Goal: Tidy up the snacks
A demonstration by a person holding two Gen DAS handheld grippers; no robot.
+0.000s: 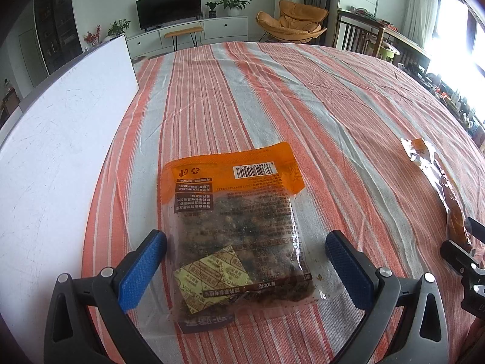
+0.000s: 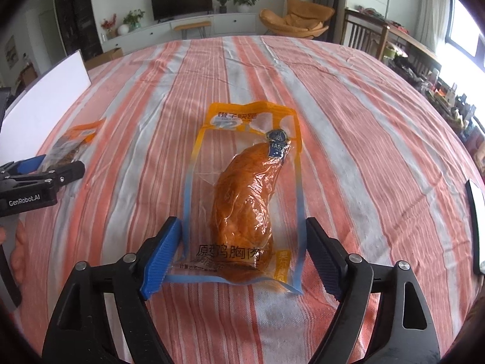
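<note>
An orange-topped clear bag of dark snack pieces (image 1: 236, 221) lies flat on the striped tablecloth. My left gripper (image 1: 245, 261) is open, its blue pads on either side of the bag's near half. A clear bag with an orange chicken breast (image 2: 245, 200) lies flat in the right wrist view. My right gripper (image 2: 242, 257) is open, its fingers on either side of that bag's near end. The chicken bag also shows at the right edge of the left wrist view (image 1: 439, 182). The snack bag (image 2: 69, 145) and left gripper (image 2: 57, 166) show at the left of the right wrist view.
A white board (image 1: 60, 151) lies along the table's left side. A white object with a dark rim (image 2: 477, 224) lies at the table's right edge. The orange and grey striped cloth (image 1: 272, 97) covers the table. Chairs and a TV cabinet stand beyond the table.
</note>
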